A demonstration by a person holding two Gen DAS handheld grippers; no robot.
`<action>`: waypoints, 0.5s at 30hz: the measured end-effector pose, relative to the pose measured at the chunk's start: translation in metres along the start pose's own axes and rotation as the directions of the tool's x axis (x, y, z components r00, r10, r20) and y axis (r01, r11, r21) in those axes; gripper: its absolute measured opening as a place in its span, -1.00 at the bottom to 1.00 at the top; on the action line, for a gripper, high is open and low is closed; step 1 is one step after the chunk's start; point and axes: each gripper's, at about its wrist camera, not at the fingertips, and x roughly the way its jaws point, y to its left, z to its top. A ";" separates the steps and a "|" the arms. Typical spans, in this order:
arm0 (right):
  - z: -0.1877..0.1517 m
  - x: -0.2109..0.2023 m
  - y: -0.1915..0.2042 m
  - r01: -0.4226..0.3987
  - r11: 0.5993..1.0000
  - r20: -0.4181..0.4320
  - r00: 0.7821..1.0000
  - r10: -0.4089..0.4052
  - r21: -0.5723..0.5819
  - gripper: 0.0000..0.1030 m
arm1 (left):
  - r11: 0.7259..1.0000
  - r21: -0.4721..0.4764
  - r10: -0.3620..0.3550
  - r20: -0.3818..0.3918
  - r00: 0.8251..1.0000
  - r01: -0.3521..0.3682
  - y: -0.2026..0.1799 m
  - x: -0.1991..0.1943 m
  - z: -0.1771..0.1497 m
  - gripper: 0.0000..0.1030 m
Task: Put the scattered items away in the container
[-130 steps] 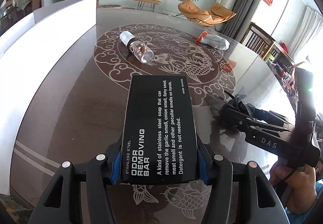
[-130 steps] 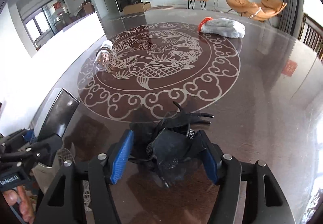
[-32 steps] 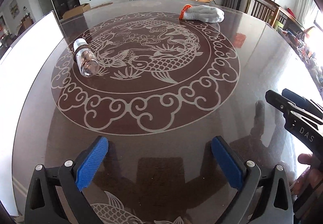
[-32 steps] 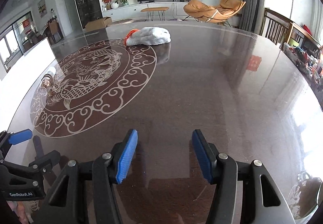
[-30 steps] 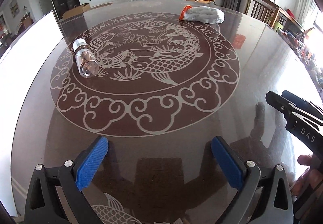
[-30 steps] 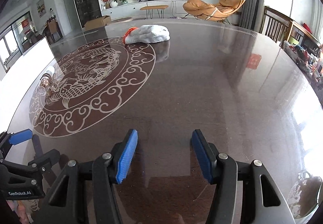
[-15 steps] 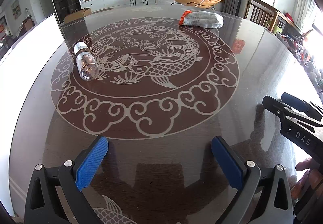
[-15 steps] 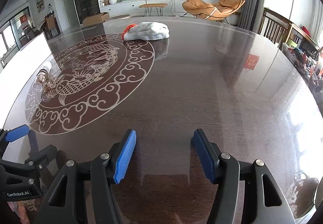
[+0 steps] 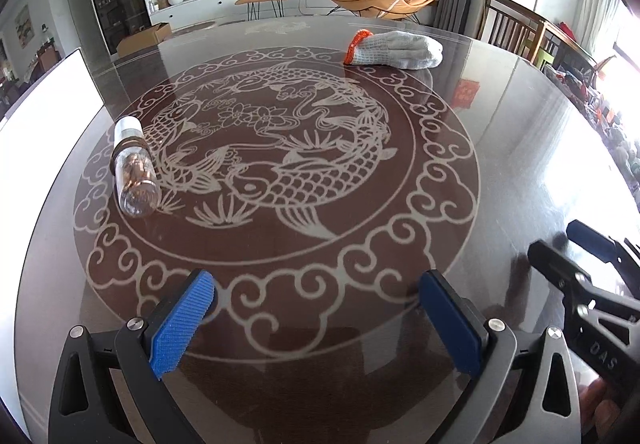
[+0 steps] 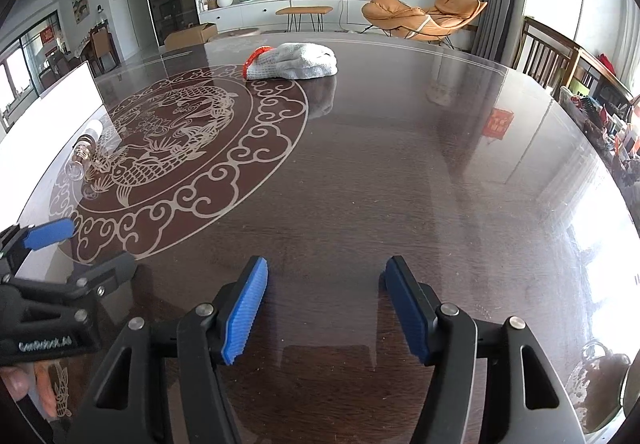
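A clear bottle with brown contents lies on its side at the left of the table's fish medallion; the right wrist view shows the bottle far left. A grey knitted glove with an orange cuff lies at the far side, the same glove ahead in the right wrist view. My left gripper is open and empty over the medallion's near rim. My right gripper hangs over bare table, its jaws opening with nothing between them. No container is in view.
The dark glossy table ends at a white panel on the left. Chairs stand past its far right edge. A glass object on a doily sits at the near right corner. A hand holds the left gripper.
Four seconds ago the left gripper held a black box and the right stood around a black tangle; now both are empty. The left gripper edged forward lately; the right jaws widened.
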 end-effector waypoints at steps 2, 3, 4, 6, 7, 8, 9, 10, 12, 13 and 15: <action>0.000 0.000 0.000 0.000 1.000 0.000 1.000 0.000 0.000 0.22 | 1.000 -0.021 0.014 0.016 1.000 -0.014 0.002 0.001 0.001 1.00; 0.000 0.000 0.000 0.000 1.000 0.000 1.000 0.000 0.000 0.22 | 0.999 -0.035 0.024 0.017 1.000 -0.023 0.004 0.002 0.001 1.00; 0.000 0.000 0.000 0.000 1.000 0.000 1.000 0.000 0.000 0.22 | 0.998 -0.050 0.034 0.016 0.999 -0.033 0.006 0.003 0.003 1.00; 0.000 0.000 0.000 0.000 1.000 0.000 1.000 0.000 0.000 0.22 | 0.996 -0.077 0.051 0.015 0.999 -0.050 0.010 0.006 0.006 1.00; 0.000 0.000 0.000 0.000 1.000 0.000 1.000 0.000 0.000 0.23 | 0.995 -0.080 0.052 0.014 0.999 -0.051 0.011 0.007 0.007 1.00; 0.000 0.000 0.000 -0.001 1.000 0.000 1.000 0.001 0.000 0.23 | 0.995 -0.080 0.053 0.014 0.999 -0.051 0.011 0.008 0.008 1.00; 0.000 0.000 0.000 -0.001 1.000 0.000 1.000 0.001 0.000 0.23 | 0.995 -0.080 0.053 0.013 0.999 -0.051 0.011 0.008 0.008 1.00; 0.000 0.000 0.000 -0.001 1.000 0.000 1.000 0.001 0.000 0.23 | 0.995 -0.080 0.053 0.013 0.999 -0.051 0.011 0.008 0.008 1.00; 0.000 0.000 0.000 -0.001 1.000 0.000 1.000 0.001 0.000 0.23 | 0.995 -0.080 0.053 0.013 0.999 -0.051 0.011 0.008 0.008 1.00; 0.000 0.000 0.000 -0.002 1.000 0.000 1.000 0.002 0.000 0.23 | 0.995 -0.080 0.053 0.014 0.999 -0.051 0.011 0.008 0.008 1.00; 0.000 0.000 0.000 -0.001 1.000 0.000 1.000 0.001 -0.001 0.23 | 0.995 -0.080 0.053 0.013 0.999 -0.051 0.011 0.008 0.008 1.00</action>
